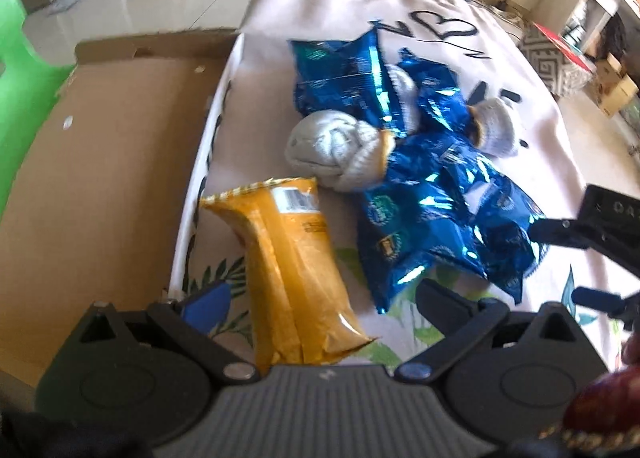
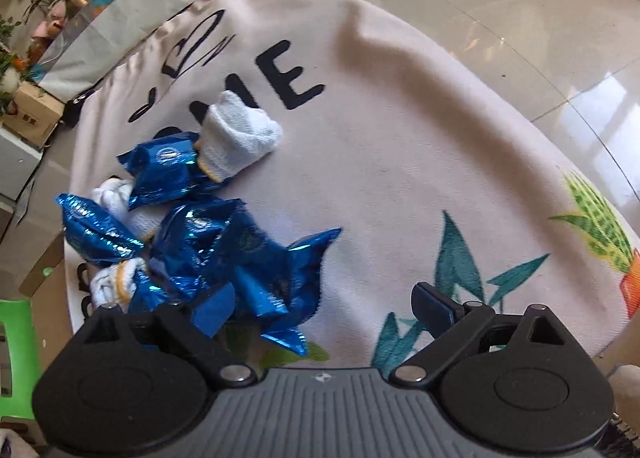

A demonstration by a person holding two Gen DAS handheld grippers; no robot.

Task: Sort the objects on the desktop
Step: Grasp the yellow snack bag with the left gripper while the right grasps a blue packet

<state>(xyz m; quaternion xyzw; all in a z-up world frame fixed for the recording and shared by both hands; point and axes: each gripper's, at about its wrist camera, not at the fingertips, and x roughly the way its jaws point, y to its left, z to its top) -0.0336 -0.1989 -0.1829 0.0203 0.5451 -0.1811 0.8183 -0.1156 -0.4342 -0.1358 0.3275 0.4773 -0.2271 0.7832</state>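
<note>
Nearest the left wrist camera, a yellow snack packet (image 1: 292, 278) lies between the spread fingers of the left gripper (image 1: 316, 300). Its long axis runs from the gripper body away up the frame, leaning a little left, with the barcoded, crimped end farthest from the camera and the other crimped end close to the gripper body. Neither pad visibly presses on it, so the jaws stand apart around it rather than pinching. The packet rests on a pale printed cloth (image 1: 320, 10) that covers the table, close to the cloth's left edge; beyond that edge sits a flat brown cardboard tray (image 1: 100, 146).

Further back lies a jumbled heap of shiny blue foil packets (image 1: 436, 214), pointing every way; I count at least five, though overlaps make the exact number uncertain. Mixed in are three rolled white socks (image 1: 336, 150), one directly beyond the yellow packet's far end, one half buried under blue foil, one at the heap's right. Only one yellow packet shows.

From the right wrist view, the right gripper (image 2: 324, 308) hangs over the near edge of the blue heap, jaws wide, its left finger over the foil and its right finger over bare cloth; nothing is pinched.
</note>
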